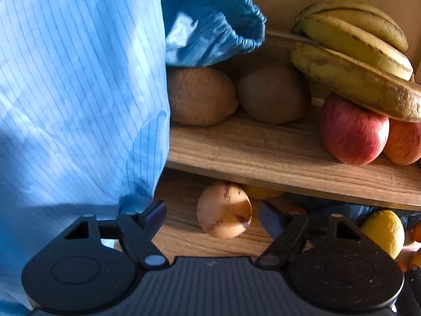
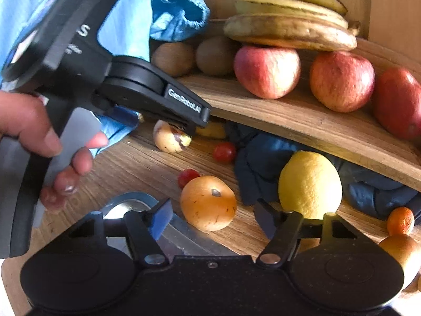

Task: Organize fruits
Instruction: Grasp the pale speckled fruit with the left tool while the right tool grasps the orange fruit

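Grainy wooden shelf (image 2: 302, 121); fuzzy matt kiwis (image 1: 202, 96).

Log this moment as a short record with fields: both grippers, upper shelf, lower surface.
left gripper: open, jaws either side of a pale blotched fruit, grip not yet closed
right gripper: open, empty, orange fruit just ahead
upper shelf: bananas resting on red apples, two kiwis at left
lower surface: lemon, two cherry tomatoes, dark blue cloth
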The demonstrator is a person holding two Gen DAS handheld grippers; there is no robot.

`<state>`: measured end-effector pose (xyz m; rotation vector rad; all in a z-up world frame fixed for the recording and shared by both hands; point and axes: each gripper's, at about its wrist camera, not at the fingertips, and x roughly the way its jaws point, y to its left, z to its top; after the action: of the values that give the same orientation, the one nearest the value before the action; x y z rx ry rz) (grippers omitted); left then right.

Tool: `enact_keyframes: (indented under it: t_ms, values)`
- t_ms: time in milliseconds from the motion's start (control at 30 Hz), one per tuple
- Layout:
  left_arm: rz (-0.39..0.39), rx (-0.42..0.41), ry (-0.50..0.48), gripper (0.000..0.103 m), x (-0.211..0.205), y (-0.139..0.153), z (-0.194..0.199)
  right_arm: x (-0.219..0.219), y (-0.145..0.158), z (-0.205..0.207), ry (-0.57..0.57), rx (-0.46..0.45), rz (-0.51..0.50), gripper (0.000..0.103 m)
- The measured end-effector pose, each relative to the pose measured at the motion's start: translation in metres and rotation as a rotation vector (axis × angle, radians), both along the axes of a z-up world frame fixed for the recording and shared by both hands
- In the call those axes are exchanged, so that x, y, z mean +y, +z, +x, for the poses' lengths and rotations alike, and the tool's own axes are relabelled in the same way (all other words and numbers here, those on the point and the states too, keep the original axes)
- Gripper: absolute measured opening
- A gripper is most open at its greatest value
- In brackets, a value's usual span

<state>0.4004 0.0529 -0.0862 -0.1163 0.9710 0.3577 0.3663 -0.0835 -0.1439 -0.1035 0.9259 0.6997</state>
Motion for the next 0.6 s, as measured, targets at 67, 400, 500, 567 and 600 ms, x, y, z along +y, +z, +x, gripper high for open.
enact_keyframes:
  t_ms: [67,400,500,567,600]
  values:
    - [0.011,-0.006,-0.014,0.076,0.0,-0.002,0.001,0.001,-0.002,0.002,0.0,0.01,-0.001,0.066]
    - [-0.046,0.017,-0.041,0.07,0.019,-0.016,0.022,0.005,-0.006,0.011,-0.013,0.045,0.019,0.054]
    - [-0.063,0.011,-0.048,0.066,0.021,-0.018,0.022,0.007,-0.004,0.011,-0.014,0.043,0.015,0.05]
    - [-0.076,0.004,-0.059,0.057,0.022,-0.02,0.021,0.007,-0.003,0.009,-0.019,0.042,0.012,0.049]
    - [-0.082,0.002,-0.064,0.054,0.021,-0.021,0.019,0.006,-0.003,0.009,-0.023,0.044,0.013,0.049]
